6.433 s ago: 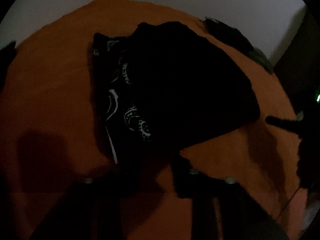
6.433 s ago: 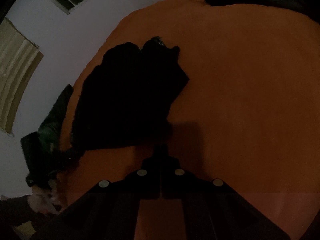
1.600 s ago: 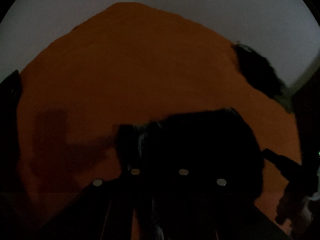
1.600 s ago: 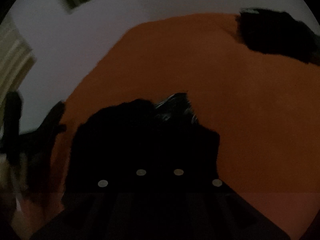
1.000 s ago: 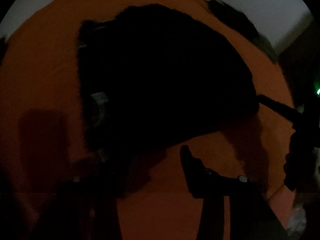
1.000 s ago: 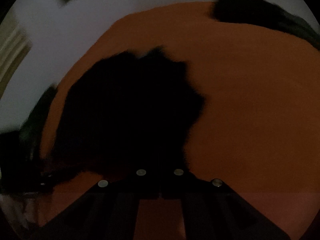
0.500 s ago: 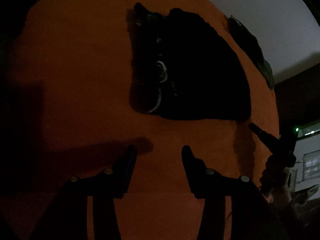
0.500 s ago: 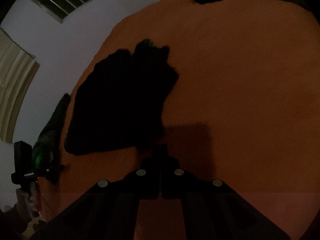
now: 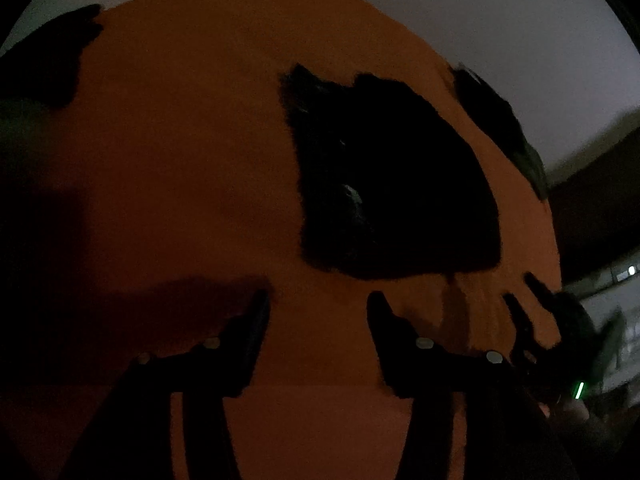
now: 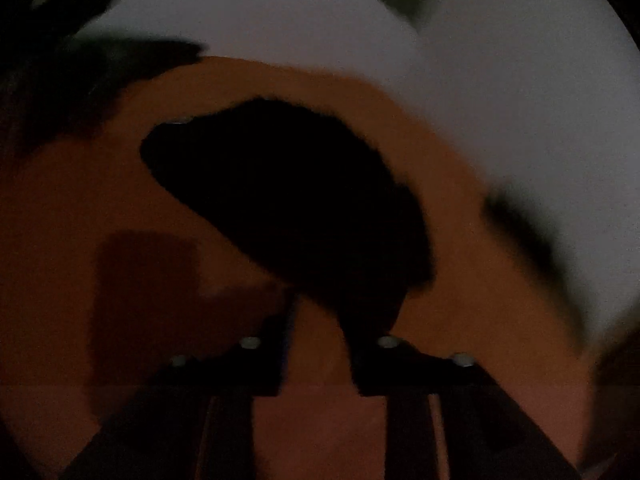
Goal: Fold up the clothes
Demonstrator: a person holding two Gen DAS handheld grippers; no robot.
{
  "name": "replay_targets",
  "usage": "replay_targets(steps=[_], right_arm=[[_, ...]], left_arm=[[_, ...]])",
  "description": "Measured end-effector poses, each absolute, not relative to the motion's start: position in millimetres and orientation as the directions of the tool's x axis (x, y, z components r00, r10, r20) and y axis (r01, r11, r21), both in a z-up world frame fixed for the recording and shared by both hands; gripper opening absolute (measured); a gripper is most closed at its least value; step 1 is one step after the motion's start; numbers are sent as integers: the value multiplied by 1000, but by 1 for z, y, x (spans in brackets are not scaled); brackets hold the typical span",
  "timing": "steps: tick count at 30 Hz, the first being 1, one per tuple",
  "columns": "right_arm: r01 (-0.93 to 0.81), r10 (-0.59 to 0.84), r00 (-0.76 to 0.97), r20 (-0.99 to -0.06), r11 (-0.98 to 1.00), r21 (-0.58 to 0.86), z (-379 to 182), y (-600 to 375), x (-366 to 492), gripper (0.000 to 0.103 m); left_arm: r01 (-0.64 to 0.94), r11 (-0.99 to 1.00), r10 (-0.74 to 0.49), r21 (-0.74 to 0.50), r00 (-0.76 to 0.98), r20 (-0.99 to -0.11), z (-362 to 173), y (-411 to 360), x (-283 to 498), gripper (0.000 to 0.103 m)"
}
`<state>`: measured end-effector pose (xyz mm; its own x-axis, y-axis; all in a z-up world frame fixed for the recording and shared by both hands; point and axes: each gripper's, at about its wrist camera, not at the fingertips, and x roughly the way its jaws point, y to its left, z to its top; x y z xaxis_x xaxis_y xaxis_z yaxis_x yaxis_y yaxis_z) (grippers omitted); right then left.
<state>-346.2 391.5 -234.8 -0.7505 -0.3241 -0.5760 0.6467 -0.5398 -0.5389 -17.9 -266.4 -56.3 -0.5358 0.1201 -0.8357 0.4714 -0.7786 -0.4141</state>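
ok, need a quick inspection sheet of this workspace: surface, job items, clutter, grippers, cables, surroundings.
Surface: orange fabric-covered surface, dimly lit, gripper shadows across it.
Job's things: folded black garment with pale print at its edge, lying flat, touched by neither gripper.
Clutter: dark clothing pile at the far right edge; another dark clothing heap at the far left edge; details too dark to tell.
Grippers: left gripper open, empty, short of the garment; right gripper open, empty, near the garment's near edge, contact unclear. View blurred.
Cables: nothing seen.
Surroundings: pale wall behind the surface; a small green light on the right gripper's body.
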Motion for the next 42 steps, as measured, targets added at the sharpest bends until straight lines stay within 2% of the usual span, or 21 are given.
replay_targets(steps=[3, 10, 11, 13, 14, 18, 24, 29, 34, 35, 37, 40, 42], right_arm=[[604, -341, -797, -499, -407, -685, -249, 343, -333, 32], [507, -282, -847, -450, -181, -843, -312, 257, -335, 32], [499, -273, -852, -446, -170, -850, -315, 251, -335, 32], [483, -255, -862, -439, -147, -863, -322, 239, -336, 44], [475, -246, -866, -435, -136, -869, -325, 233, -337, 45], [466, -217, -874, -435, -118, -877, -325, 222, -334, 45], [552, -202, -829, -522, -137, -823, -307, 229, -342, 45], [526, -209, -843, -496, -122, -842, -304, 219, -353, 45], [569, -197, -819, -539, -160, -806, -297, 202, -372, 45], [585, -197, -809, -554, -169, -793, -294, 200, -375, 44], [627, -215, -778, -591, -202, -752, -283, 197, -380, 6], [662, -259, -749, -609, -317, -679, -243, 203, -389, 5], [696, -302, -709, -637, -444, -564, -197, 216, -402, 5]], left_arm=[[487, -762, 115, -426, -546, -830, -54, -277, -14, 53], [492, -742, 128, -455, -562, -817, -59, -288, -10, 54], [494, -737, 133, -461, -562, -816, -61, -290, -8, 54], [500, -725, 144, -473, -562, -815, -65, -295, -3, 54], [504, -719, 149, -479, -562, -814, -67, -298, -1, 54], [513, -704, 157, -491, -562, -812, -71, -308, 3, 54], [514, -695, 169, -504, -564, -808, -75, -314, -3, 54], [505, -702, 175, -501, -560, -810, -75, -309, -5, 54], [513, -689, 190, -512, -555, -810, -80, -305, -2, 54], [515, -687, 195, -513, -549, -812, -83, -303, 0, 54], [516, -685, 204, -514, -542, -815, -87, -298, 1, 54], [495, -693, 222, -524, -546, -808, -89, -287, -5, 54], [465, -712, 223, -526, -561, -797, -85, -279, -16, 54]])
